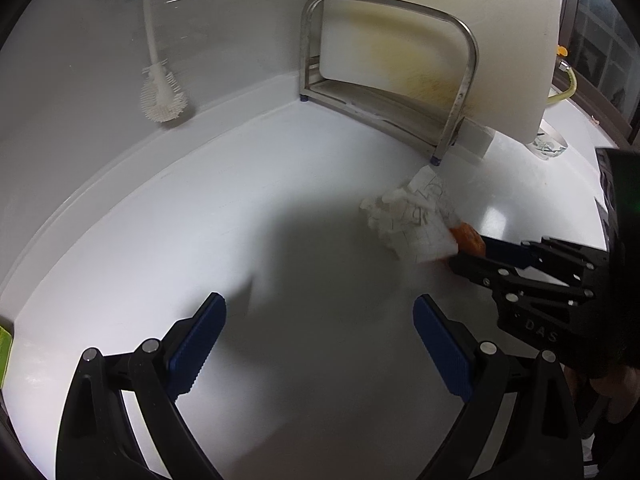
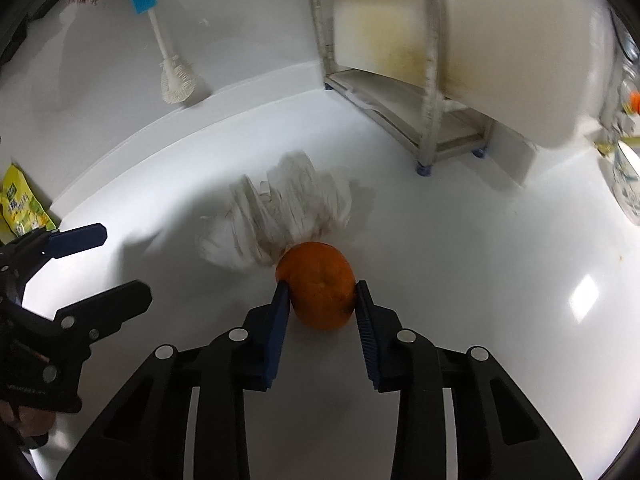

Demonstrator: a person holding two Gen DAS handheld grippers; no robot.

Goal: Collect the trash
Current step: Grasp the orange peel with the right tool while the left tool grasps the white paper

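Observation:
My right gripper (image 2: 320,292) is shut on an orange peel (image 2: 318,284), with a crumpled white paper towel (image 2: 280,216) hanging off the peel's far side, just above the white counter. In the left wrist view the same paper towel (image 1: 412,220) and orange peel (image 1: 468,238) show at the right gripper's (image 1: 470,250) tip. My left gripper (image 1: 320,336) is open and empty over the bare counter, to the left of the trash. It also shows at the left in the right wrist view (image 2: 116,260).
A metal rack (image 1: 384,92) holding a white cutting board (image 1: 440,32) stands at the back right. A white bottle brush (image 1: 160,92) leans on the back wall. A yellow packet (image 2: 20,204) lies at the far left. A patterned dish (image 2: 628,184) sits at the right edge.

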